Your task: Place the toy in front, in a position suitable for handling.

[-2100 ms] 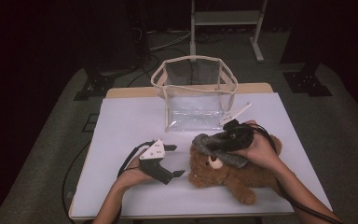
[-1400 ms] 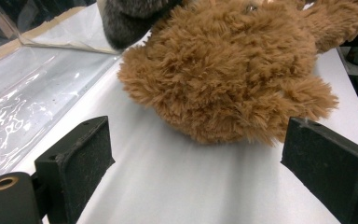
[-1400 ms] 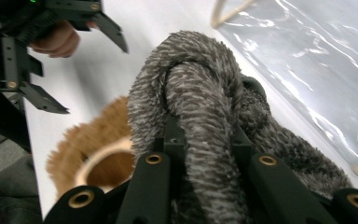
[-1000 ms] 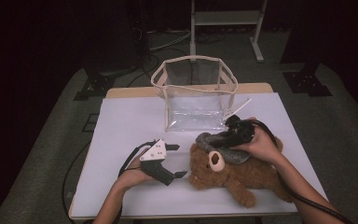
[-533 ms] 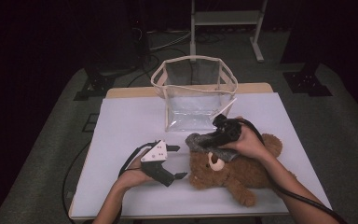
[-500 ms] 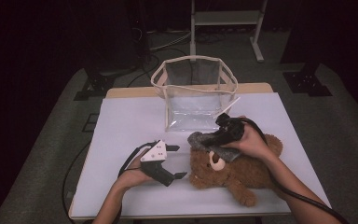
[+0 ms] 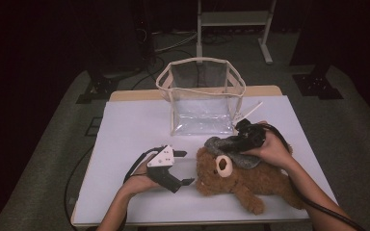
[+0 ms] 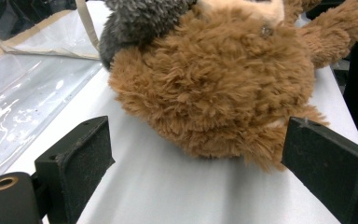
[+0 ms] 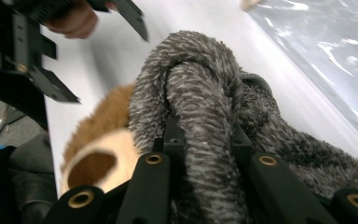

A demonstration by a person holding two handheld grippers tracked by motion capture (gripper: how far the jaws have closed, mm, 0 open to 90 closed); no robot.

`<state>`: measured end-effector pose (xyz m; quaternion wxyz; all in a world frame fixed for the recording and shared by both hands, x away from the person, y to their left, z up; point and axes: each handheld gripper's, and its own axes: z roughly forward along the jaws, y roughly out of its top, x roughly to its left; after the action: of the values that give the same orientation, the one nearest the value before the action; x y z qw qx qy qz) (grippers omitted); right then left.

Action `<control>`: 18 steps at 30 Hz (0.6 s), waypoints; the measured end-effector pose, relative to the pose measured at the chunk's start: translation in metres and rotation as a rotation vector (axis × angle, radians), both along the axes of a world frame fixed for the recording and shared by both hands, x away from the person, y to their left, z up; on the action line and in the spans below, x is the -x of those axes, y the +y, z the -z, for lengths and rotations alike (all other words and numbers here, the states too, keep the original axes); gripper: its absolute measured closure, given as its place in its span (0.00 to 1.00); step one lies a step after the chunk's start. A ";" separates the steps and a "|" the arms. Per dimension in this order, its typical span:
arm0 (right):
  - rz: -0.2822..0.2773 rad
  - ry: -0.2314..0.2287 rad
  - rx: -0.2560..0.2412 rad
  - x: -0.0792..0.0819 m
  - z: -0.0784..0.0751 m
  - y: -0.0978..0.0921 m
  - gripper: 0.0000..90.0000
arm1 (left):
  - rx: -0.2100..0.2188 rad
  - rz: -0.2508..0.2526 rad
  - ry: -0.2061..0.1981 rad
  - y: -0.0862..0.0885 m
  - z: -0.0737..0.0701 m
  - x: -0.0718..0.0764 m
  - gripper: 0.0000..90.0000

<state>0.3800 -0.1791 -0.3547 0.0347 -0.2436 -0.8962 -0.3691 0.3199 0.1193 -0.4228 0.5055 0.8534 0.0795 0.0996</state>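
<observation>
A person at a white-covered desk (image 7: 139, 125) works two hand-held tongs on a brown teddy bear (image 7: 250, 180) that lies on its side. A grey knitted hat (image 7: 231, 151) sits on the bear's head.

The right tongs (image 7: 233, 143) are clenched on a fold of the grey hat; in the right gripper view the fabric (image 9: 205, 116) bunches up between the two black jaws, which press it from both sides. Compared with two seconds ago, these tongs and the hand (image 7: 270, 150) behind them have moved leftward and forward along the bear, from near its back toward the crown of its head, and the hat has gone along in their grip. In the last half second the shift has been slight.

The left tongs (image 7: 183, 168) are released, jaws spread wide, resting low on the desk with the bear's head just beyond their tips. In the left gripper view the brown fur (image 8: 214, 88) lies between the two open jaws but touches neither. These tongs have scarcely moved over the two seconds.

Beyond both tongs, farther from the person, a clear plastic bag (image 7: 201, 98) with a cream trim stands open-topped on the desk.

Judging from this, the work in hand is handling the hat on the bear's head, most likely pulling it off or adjusting it; which cannot be told. The hat is not yet free of the head. The left tongs look placed to steady the bear, though they grip nothing so far.
</observation>
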 end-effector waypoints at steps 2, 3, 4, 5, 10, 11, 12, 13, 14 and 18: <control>-0.022 -0.007 -0.003 0.001 0.000 0.008 0.84 | -0.007 0.003 -0.002 0.000 0.000 0.000 0.09; -0.044 -0.015 0.001 0.003 0.000 0.016 0.84 | -0.004 0.002 -0.002 0.000 0.000 0.000 0.09; -0.044 -0.015 0.001 0.003 0.000 0.016 0.84 | -0.004 0.002 -0.002 0.000 0.000 0.000 0.09; -0.054 -0.016 0.012 0.005 -0.001 0.022 0.84 | 0.002 -0.003 0.000 0.001 0.000 0.000 0.09; -0.042 -0.015 0.010 0.002 -0.002 0.015 0.84 | 0.002 -0.002 -0.004 0.002 -0.001 0.000 0.09; -0.024 -0.013 0.014 0.001 -0.003 0.005 0.84 | 0.006 -0.003 -0.002 0.002 -0.001 0.000 0.09; -0.024 -0.013 0.014 0.001 -0.003 0.005 0.84 | 0.005 -0.003 -0.003 0.002 -0.001 0.000 0.09; -0.001 -0.010 0.019 0.001 -0.003 -0.007 0.84 | 0.003 -0.003 -0.004 0.002 -0.001 0.000 0.09; -0.001 -0.010 0.019 0.001 -0.003 -0.007 0.84 | 0.003 -0.003 -0.004 0.002 -0.001 0.000 0.09; 0.039 -0.007 0.016 0.003 -0.002 -0.030 0.84 | 0.005 -0.003 -0.003 0.002 -0.001 0.000 0.09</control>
<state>0.3771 -0.2087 -0.3527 0.0223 -0.2597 -0.8943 -0.3636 0.3204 0.1210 -0.4219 0.5074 0.8519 0.0803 0.1016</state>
